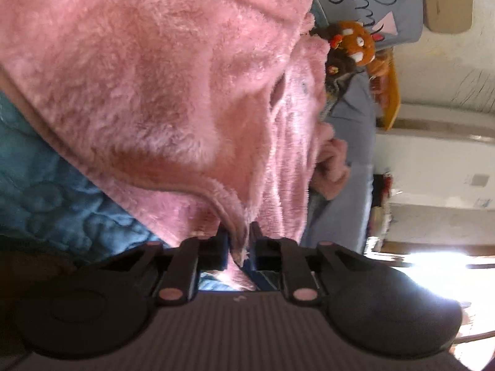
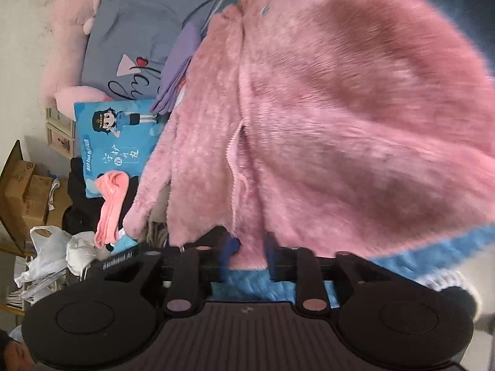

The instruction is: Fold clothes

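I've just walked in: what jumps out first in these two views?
A big fluffy pink garment fills both views, spread over a blue quilted cover. The left hand-held gripper pinches its edge. Off to the side in the right view lies a bright blue cartoon cushion.

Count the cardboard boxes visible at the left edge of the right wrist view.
2: one brown box at the left edge, the second right beside it, lower, above the white plastic bag. Others may be hidden behind the clutter.
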Tool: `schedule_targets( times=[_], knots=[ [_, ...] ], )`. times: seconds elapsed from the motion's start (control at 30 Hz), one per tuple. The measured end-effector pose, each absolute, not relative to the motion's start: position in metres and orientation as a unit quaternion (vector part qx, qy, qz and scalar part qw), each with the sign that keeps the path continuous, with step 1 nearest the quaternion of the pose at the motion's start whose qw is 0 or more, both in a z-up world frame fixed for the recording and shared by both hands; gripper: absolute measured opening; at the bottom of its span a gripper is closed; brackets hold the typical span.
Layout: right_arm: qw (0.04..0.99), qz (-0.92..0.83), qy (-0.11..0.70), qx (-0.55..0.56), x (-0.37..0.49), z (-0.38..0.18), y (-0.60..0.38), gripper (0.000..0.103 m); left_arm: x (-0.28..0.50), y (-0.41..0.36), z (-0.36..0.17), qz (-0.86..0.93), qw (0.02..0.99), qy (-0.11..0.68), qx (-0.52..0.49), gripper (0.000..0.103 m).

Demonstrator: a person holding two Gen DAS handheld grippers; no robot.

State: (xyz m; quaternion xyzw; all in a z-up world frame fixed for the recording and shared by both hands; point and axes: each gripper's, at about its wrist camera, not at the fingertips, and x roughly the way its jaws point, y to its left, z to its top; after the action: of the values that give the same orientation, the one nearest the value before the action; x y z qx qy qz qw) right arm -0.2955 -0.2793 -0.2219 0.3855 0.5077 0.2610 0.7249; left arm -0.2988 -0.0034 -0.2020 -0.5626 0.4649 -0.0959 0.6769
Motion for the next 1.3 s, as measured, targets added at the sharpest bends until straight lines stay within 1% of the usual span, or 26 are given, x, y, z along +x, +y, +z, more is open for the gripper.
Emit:
schedule_targets(
  times=[0.1,0.27,0.33,0.43,0.53,0.57,0.6,0.77,0.8,0.83,0.87,0.9,1.13,1.3],
  knots=[
    [0.731,0.252,0.514,0.371,-0.312,-0.223,-0.289,0.036,-0.299,-0.005,-0.196,-0.102,0.693,0.456,-0.548,0.012],
    [0.716,0.242,0.510,0.411,-0.315,-0.246,-0.289,0.036,-0.306,-0.004,-0.195,-0.089,0.706,0.463,-0.529,0.012],
    [0.731,0.247,0.506,0.386,-0.310,-0.247,-0.279,0.035,-0.308,-0.003,-0.195,-0.083,0.709,0.464,-0.525,0.012],
    [0.740,0.261,0.491,0.379,-0.304,-0.246,-0.266,0.031,-0.311,-0.002,-0.193,-0.078,0.715,0.462,-0.519,0.012],
    [0.730,0.247,0.498,0.398,-0.299,-0.252,-0.263,0.025,-0.314,0.000,-0.191,-0.072,0.721,0.460,-0.513,0.012],
    [0.726,0.241,0.501,0.404,-0.297,-0.254,-0.262,0.019,-0.315,0.002,-0.191,-0.071,0.722,0.459,-0.514,0.012],
    [0.723,0.235,0.504,0.411,-0.295,-0.256,-0.261,0.018,-0.316,0.003,-0.191,-0.070,0.722,0.457,-0.514,0.012],
    [0.698,0.213,0.505,0.460,-0.292,-0.270,-0.259,0.021,-0.314,0.004,-0.194,-0.065,0.721,0.455,-0.518,0.012],
    [0.697,0.214,0.503,0.464,-0.291,-0.271,-0.259,0.019,-0.314,0.004,-0.194,-0.065,0.721,0.455,-0.519,0.012],
    [0.692,0.214,0.502,0.472,-0.291,-0.272,-0.260,0.015,-0.314,0.005,-0.194,-0.064,0.720,0.454,-0.520,0.012],
    [0.685,0.215,0.501,0.484,-0.292,-0.272,-0.263,0.009,-0.314,0.005,-0.195,-0.064,0.720,0.454,-0.521,0.012],
    [0.678,0.215,0.500,0.495,-0.292,-0.273,-0.265,0.008,-0.313,0.005,-0.195,-0.063,0.719,0.453,-0.523,0.012],
    [0.591,0.217,0.475,0.615,-0.304,-0.286,-0.289,0.008,-0.311,0.003,-0.196,-0.069,0.718,0.453,-0.524,0.012],
    [0.560,0.229,0.460,0.650,-0.311,-0.288,-0.297,0.008,-0.311,0.004,-0.198,-0.072,0.713,0.452,-0.531,0.012]
  ],
)
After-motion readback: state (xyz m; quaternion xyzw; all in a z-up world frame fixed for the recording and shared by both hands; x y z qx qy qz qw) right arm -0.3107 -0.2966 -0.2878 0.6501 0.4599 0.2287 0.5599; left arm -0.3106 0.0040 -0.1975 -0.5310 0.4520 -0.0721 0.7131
